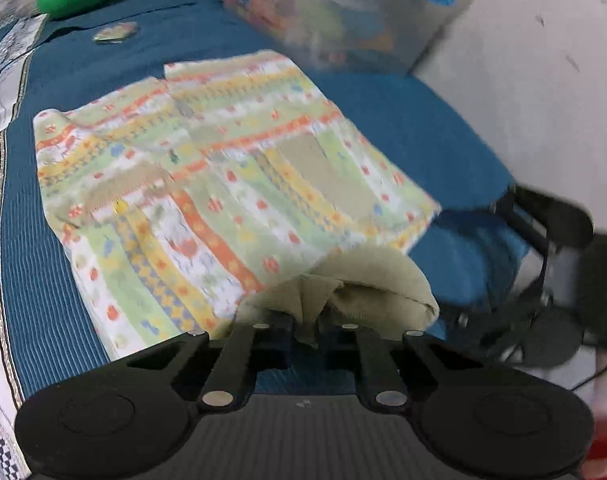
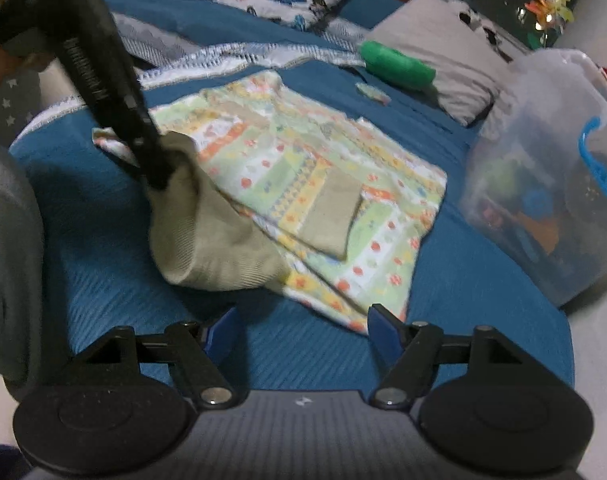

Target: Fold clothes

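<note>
Clear toy bin beside patterned garment on bed; left hand-held gripper apparently clamping beige waistband, right hand-held gripper agape.

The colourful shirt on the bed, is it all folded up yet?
Partly. The colourful shirt lies flat, but the left gripper holds its beige cuff lifted.

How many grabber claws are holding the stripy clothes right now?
1. The left gripper pinches the beige waistband of the patterned garment; the right gripper hangs open above the blue bedspread.
</note>
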`<state>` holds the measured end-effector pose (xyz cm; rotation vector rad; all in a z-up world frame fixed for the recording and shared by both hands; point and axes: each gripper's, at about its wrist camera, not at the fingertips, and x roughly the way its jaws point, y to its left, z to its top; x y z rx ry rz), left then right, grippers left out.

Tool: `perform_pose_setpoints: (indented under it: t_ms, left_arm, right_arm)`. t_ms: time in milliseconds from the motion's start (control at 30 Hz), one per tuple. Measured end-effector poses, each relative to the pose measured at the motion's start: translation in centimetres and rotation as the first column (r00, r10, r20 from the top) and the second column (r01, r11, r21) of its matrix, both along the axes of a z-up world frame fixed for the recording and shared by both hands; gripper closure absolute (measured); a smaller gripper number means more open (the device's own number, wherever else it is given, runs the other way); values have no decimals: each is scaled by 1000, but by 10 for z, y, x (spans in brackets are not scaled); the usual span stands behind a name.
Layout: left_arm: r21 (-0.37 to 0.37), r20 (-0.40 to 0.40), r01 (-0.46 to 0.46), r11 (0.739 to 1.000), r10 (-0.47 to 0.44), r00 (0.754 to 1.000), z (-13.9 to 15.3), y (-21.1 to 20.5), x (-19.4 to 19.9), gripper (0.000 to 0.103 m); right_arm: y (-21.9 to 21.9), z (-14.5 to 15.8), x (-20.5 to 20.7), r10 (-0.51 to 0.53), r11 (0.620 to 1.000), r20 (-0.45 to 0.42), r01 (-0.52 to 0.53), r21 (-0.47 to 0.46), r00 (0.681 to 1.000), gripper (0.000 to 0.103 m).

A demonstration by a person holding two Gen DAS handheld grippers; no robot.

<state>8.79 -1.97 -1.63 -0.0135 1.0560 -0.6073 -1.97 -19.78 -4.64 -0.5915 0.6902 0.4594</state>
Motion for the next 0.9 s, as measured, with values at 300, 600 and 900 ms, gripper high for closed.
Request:
perform_pose_setpoints:
  t_ms: [300, 600, 900]
  left_arm:
    - [-58, 68, 4, 998, 0, 998, 10, 21, -6, 75]
    - [145, 332, 29, 989, -76, 940, 14, 38, -53, 27]
    - [309, 449, 1, 951, -146, 882, -16, 17, -55, 50]
  right_arm:
    - [17, 10, 30, 15, 978, -57, -2, 207, 998, 79]
    - [4, 43, 61, -64, 920, -132, 110, 376, 989, 84]
    - [10, 56, 74, -109, 901, -118, 148, 408, 987, 87]
